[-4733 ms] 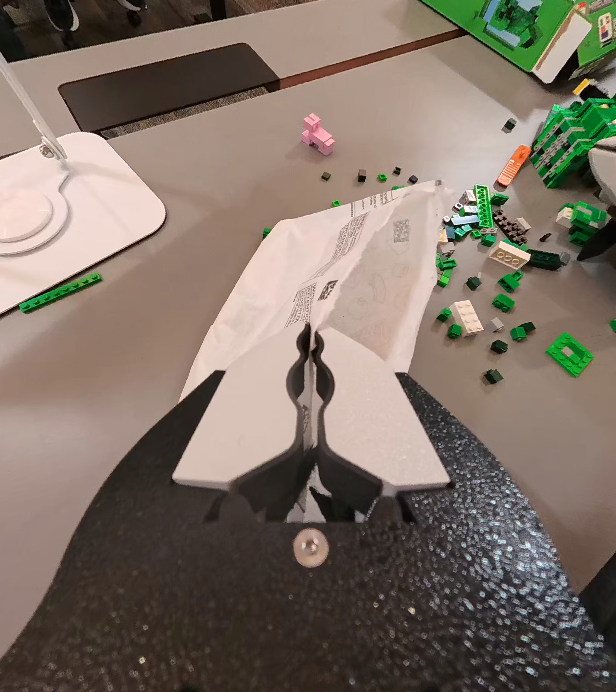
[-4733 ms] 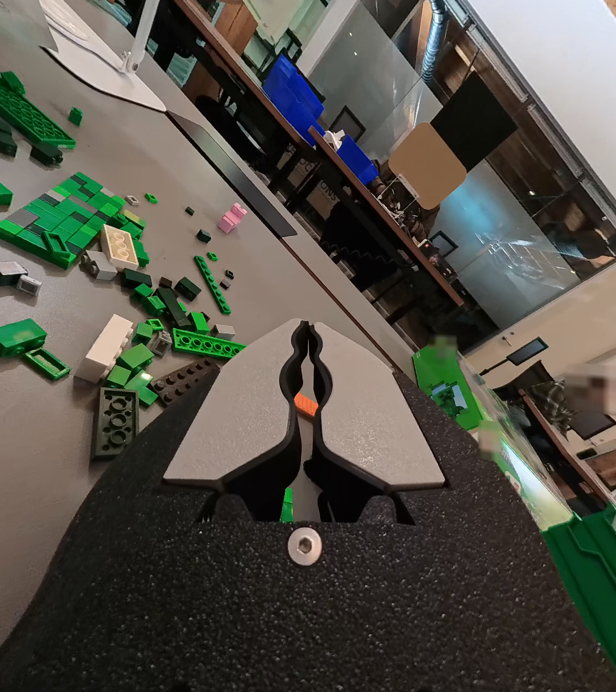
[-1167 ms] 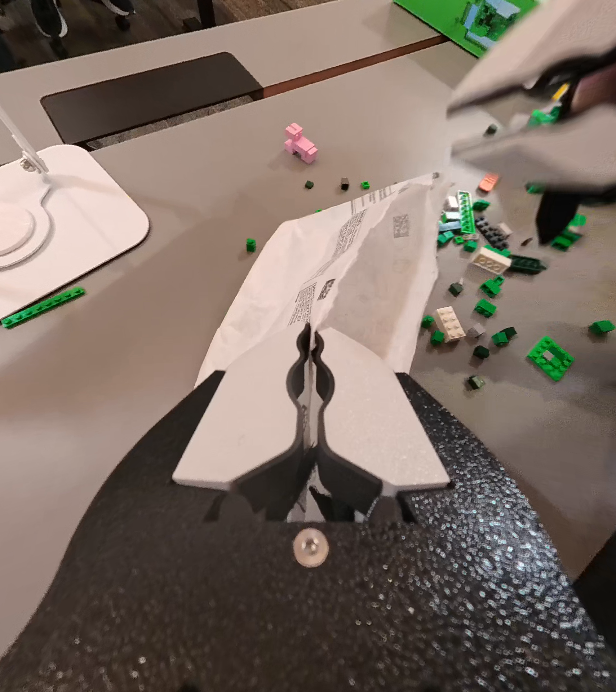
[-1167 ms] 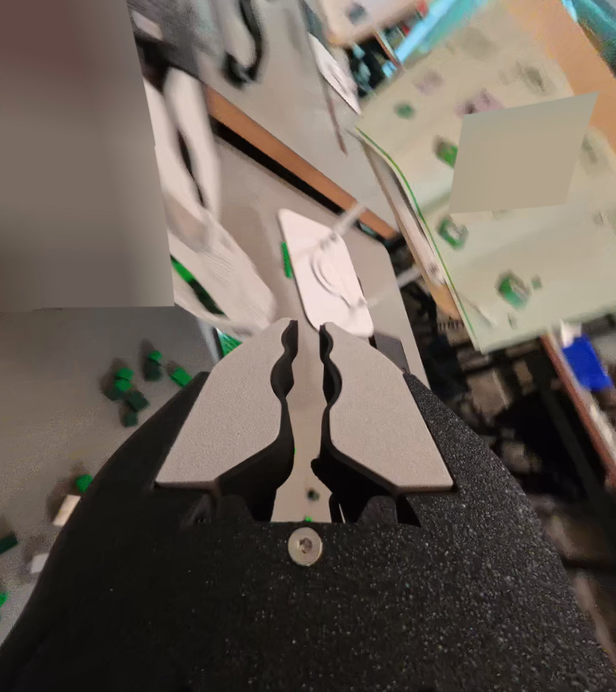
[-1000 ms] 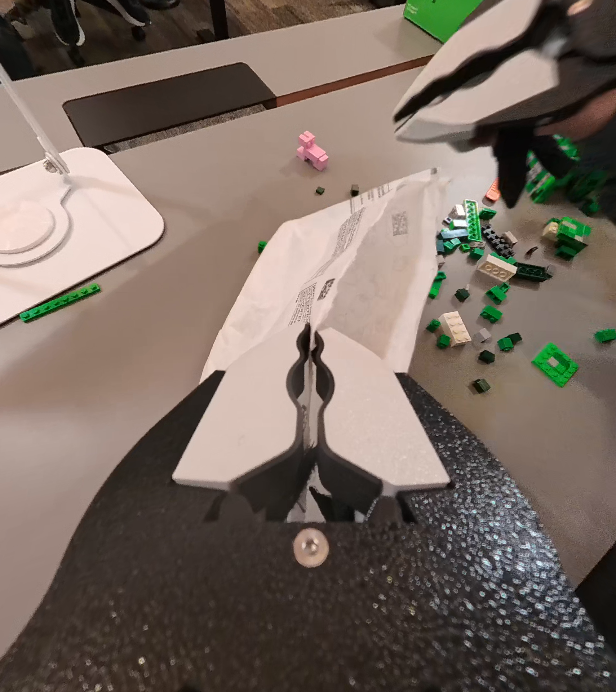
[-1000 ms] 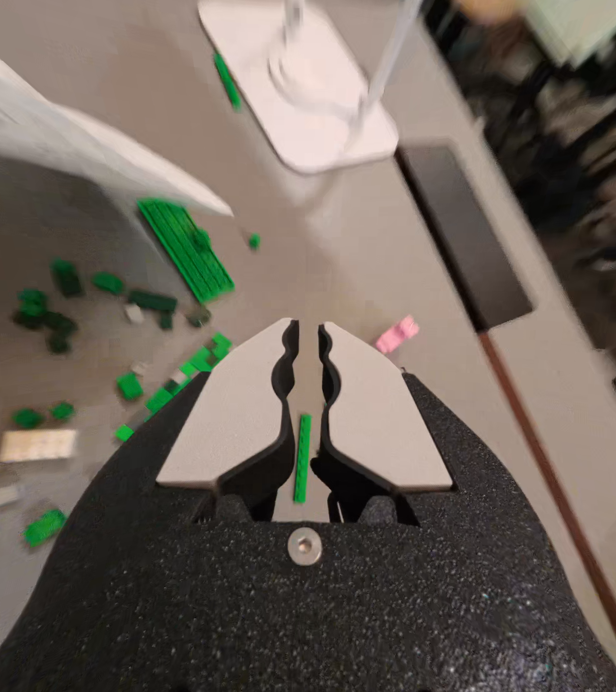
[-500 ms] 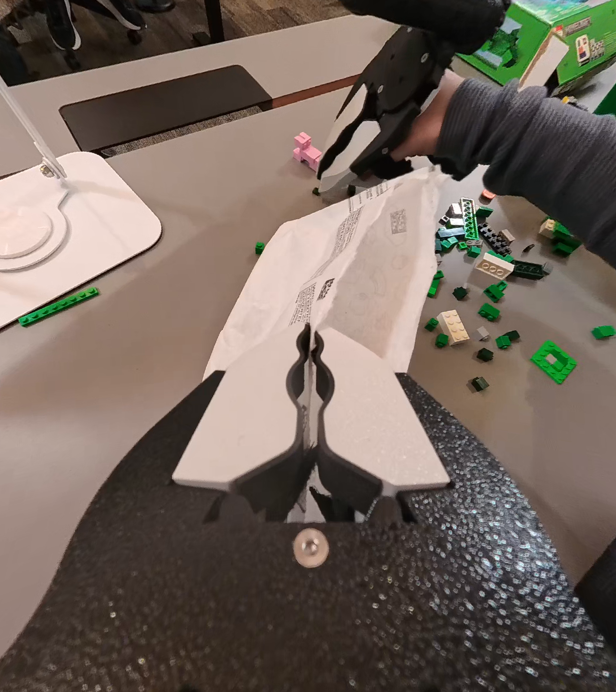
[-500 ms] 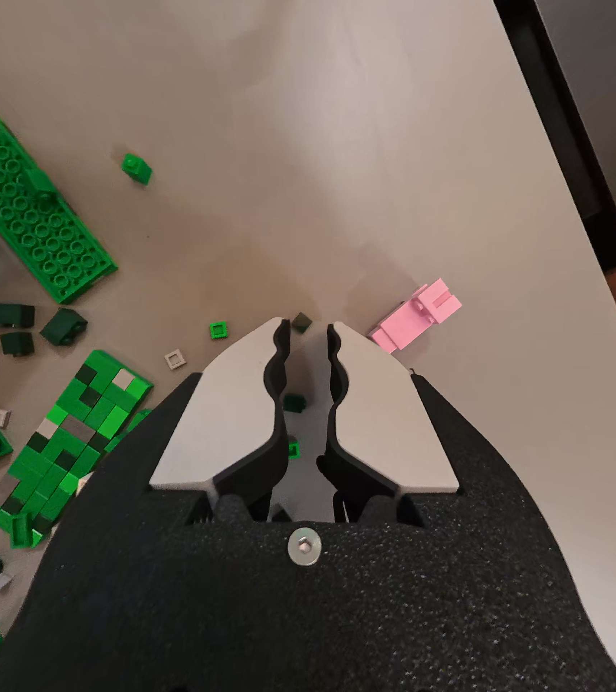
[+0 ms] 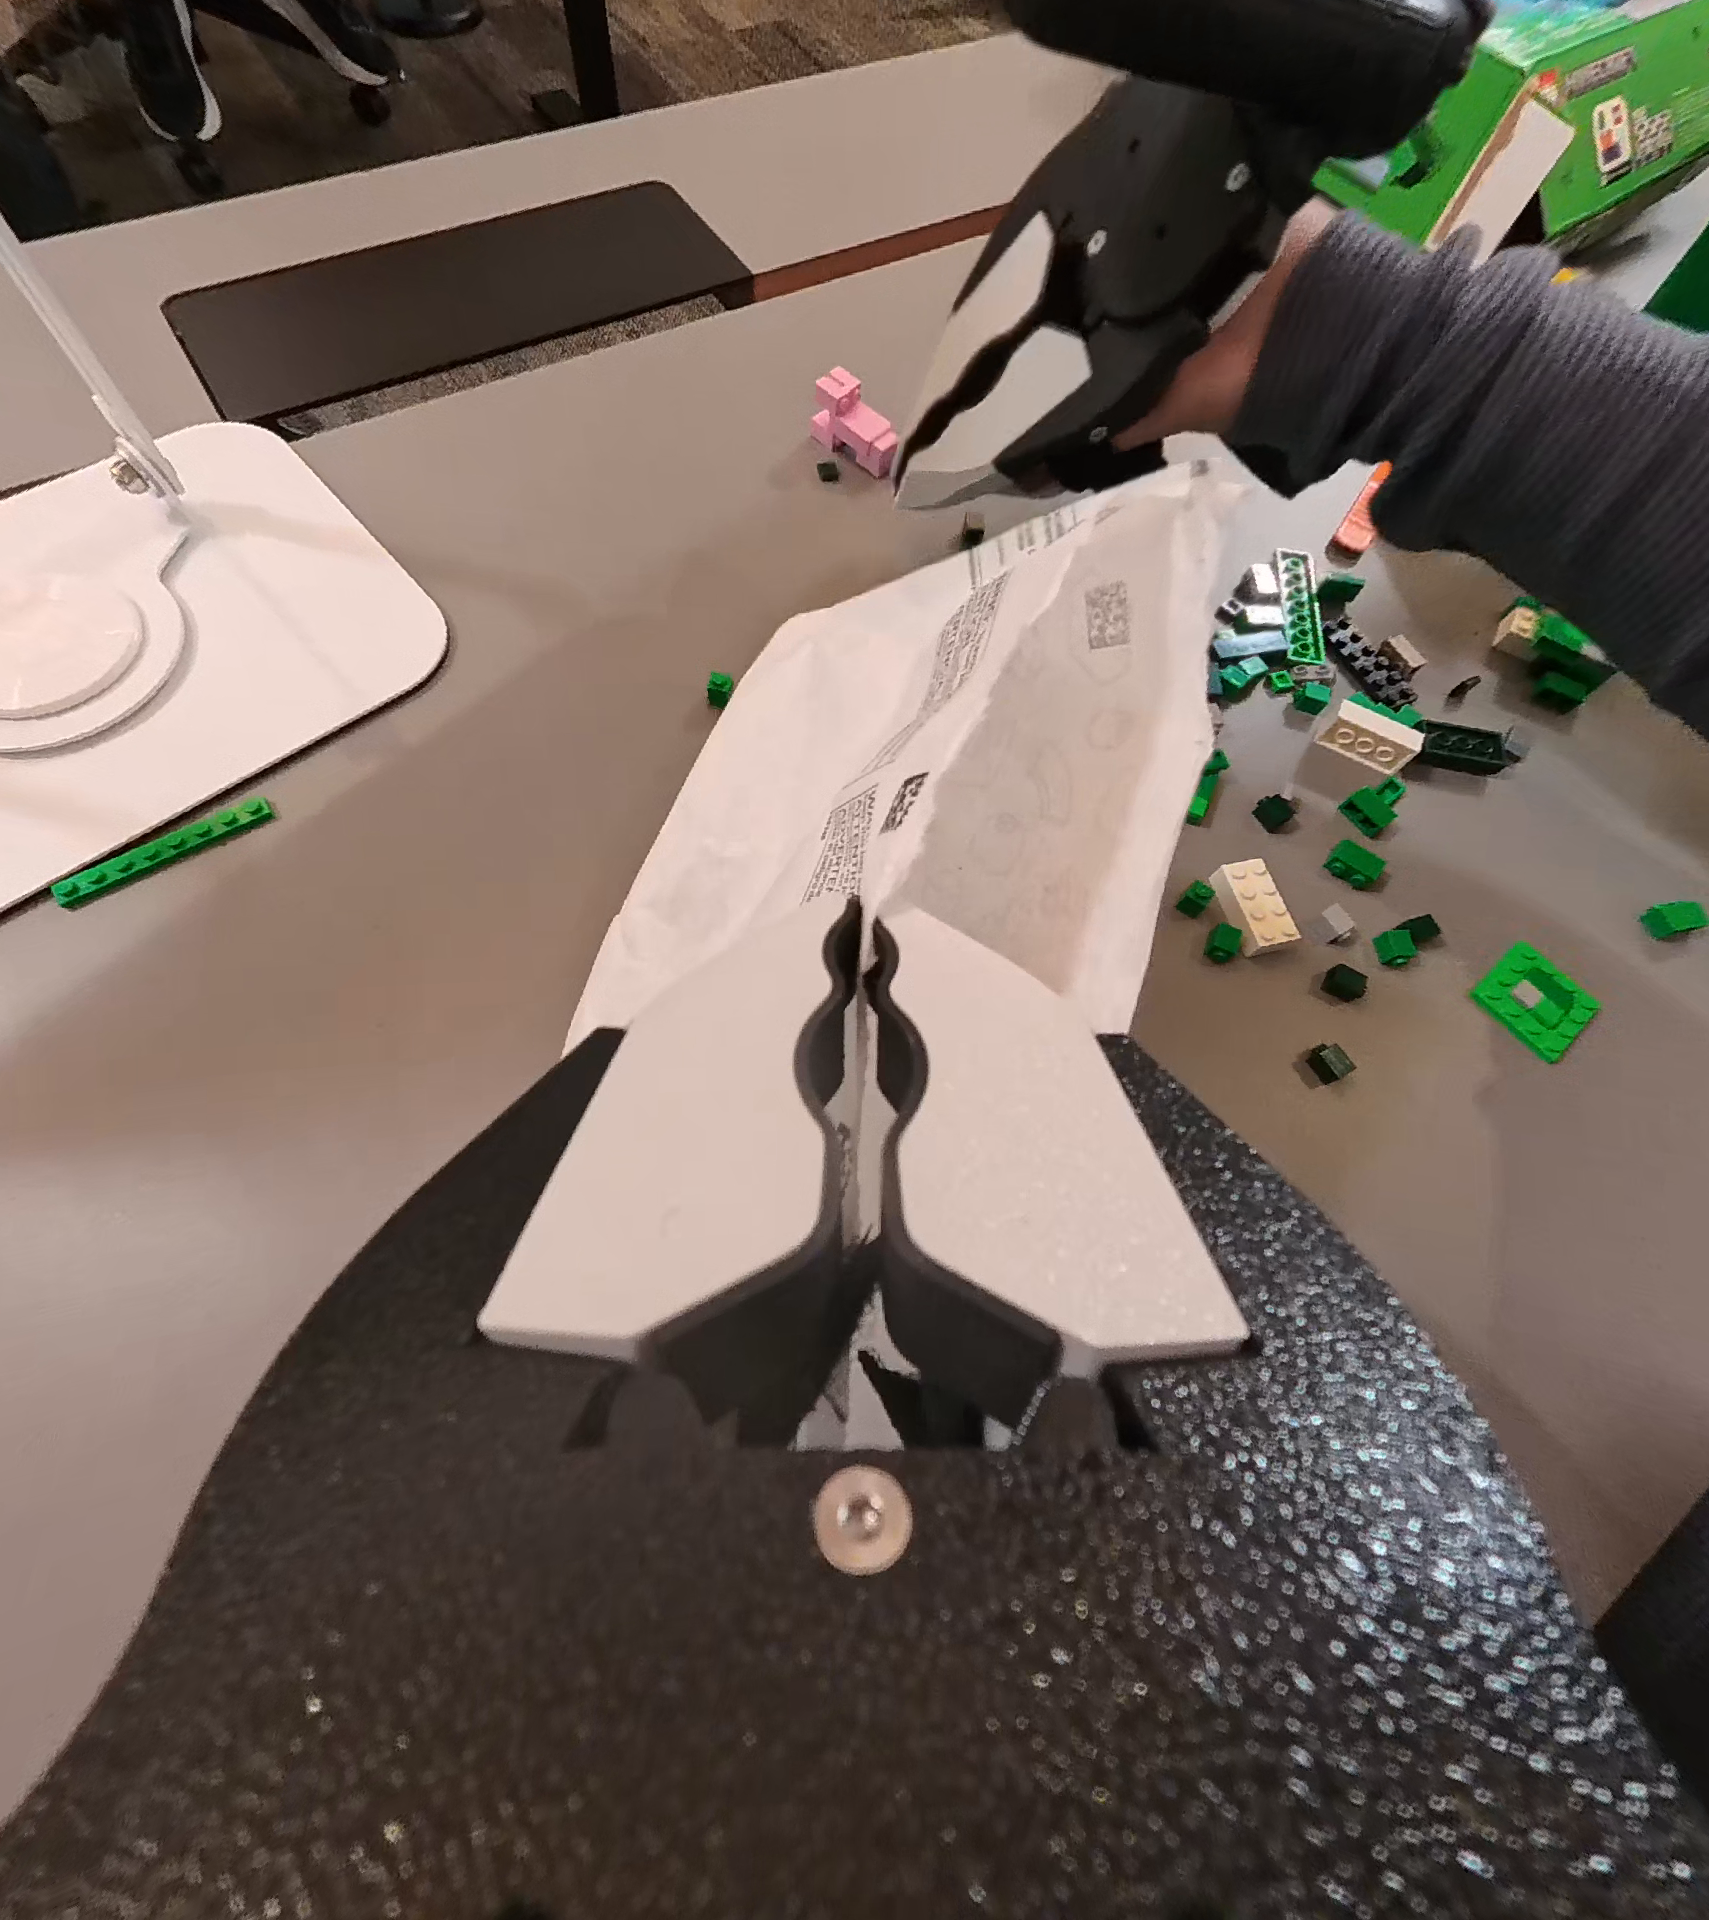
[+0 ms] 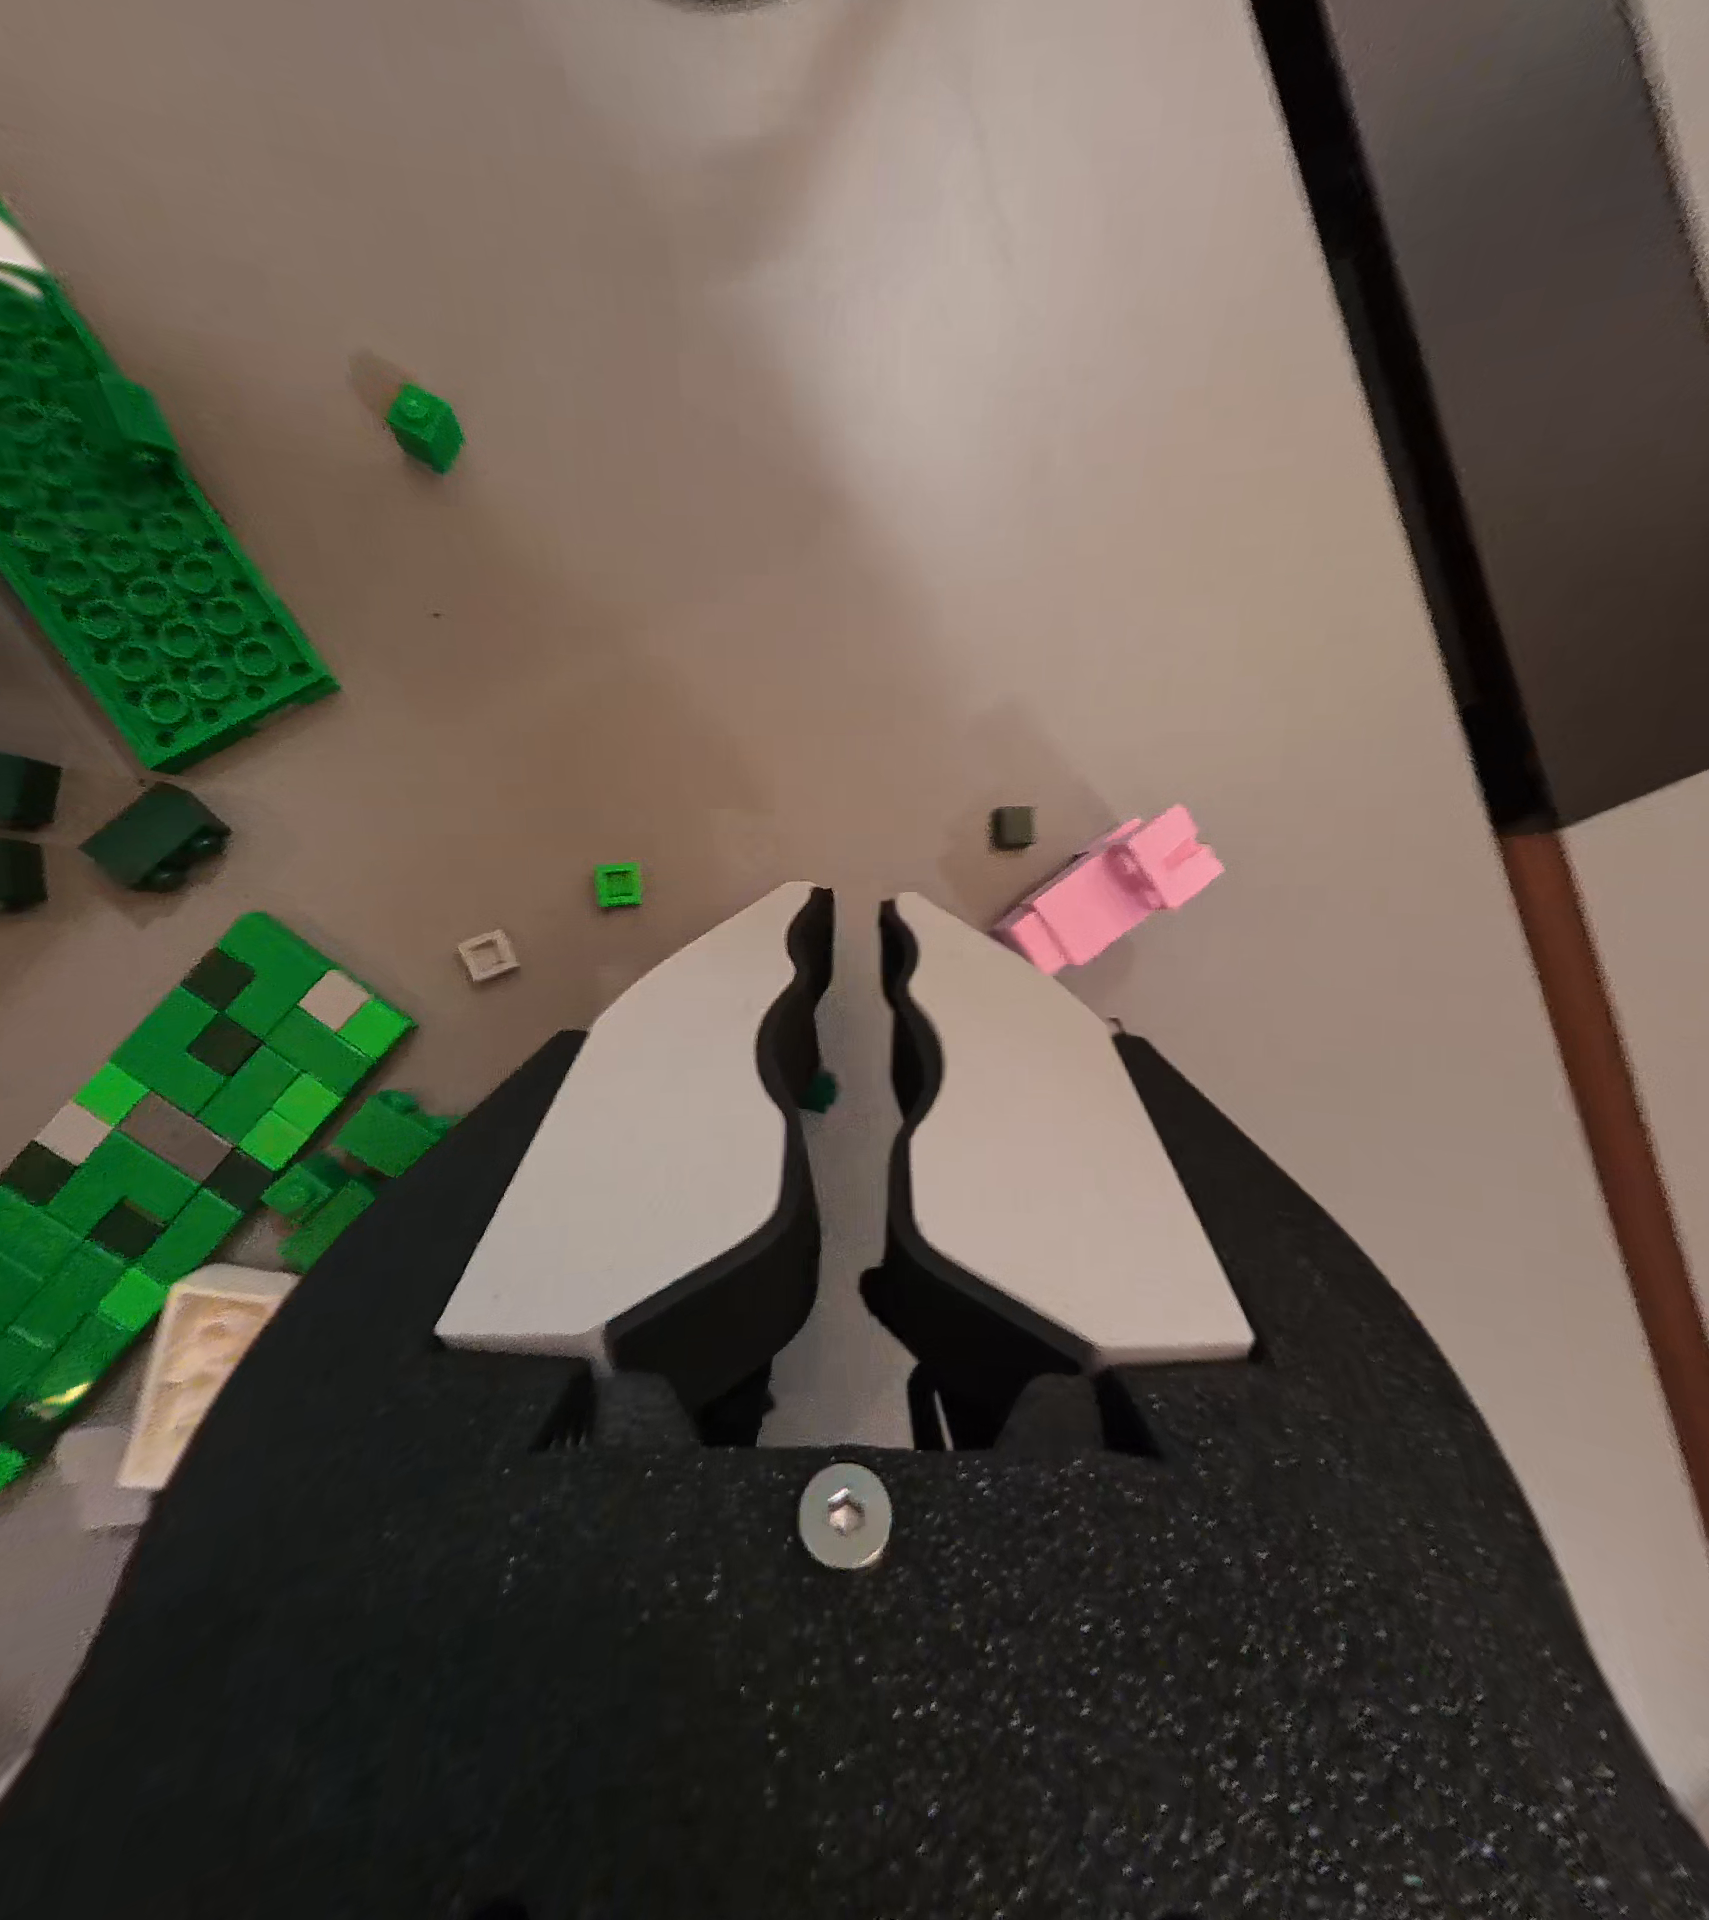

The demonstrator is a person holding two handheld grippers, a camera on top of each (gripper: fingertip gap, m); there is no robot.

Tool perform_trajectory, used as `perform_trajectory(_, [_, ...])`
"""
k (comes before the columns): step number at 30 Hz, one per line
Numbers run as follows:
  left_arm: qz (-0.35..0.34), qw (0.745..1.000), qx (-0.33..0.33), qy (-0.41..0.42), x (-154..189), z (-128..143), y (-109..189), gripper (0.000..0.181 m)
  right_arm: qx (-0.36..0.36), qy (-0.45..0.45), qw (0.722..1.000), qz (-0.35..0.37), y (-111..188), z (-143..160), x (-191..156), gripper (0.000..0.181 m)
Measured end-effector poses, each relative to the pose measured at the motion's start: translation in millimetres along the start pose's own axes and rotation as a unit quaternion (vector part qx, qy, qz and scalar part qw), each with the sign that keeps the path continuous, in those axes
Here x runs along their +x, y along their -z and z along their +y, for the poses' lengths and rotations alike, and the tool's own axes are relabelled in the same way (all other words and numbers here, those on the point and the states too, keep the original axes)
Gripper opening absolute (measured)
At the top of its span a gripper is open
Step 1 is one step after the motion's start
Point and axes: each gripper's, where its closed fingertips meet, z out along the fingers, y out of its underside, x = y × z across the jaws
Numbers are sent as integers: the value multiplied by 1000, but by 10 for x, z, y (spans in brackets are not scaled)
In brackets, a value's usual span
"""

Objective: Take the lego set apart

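Meanwhile, both tools are working over the loose lego bricks point(image 9: 1361, 740) on the bench point(image 9: 206, 1091).
Nearest, the left tool point(image 9: 861, 918) is pinching a white paper bag point(image 9: 943, 727); bricks are lying at 2 o'clock; farther, at 12 o'clock, the right tool point(image 10: 856, 906) is hovering, slightly spread, a pink lego figure point(image 10: 1110, 894) at its 2 o'clock.

office | grey desk point(image 9: 206, 1091) | cable hatch point(image 9: 455, 281) | carpet floor point(image 9: 725, 42)
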Motion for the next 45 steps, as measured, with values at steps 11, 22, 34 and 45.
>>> perform_trajectory(11, [-4,1000,6,1,-26,-11,51,0,-38,69,995,-60,-144,-111,119,23])
perform_trajectory(22, [3,1000,2,0,-12,-1,17,0,-190,122,966,-126,-281,-23,312,23])
perform_trajectory(34, [6,1000,-2,2,-18,17,-14,0,-208,121,961,-136,-305,45,351,7])
perform_trajectory(45, [-6,1000,2,5,-54,2,15,0,-71,211,971,-87,287,-276,-177,7])
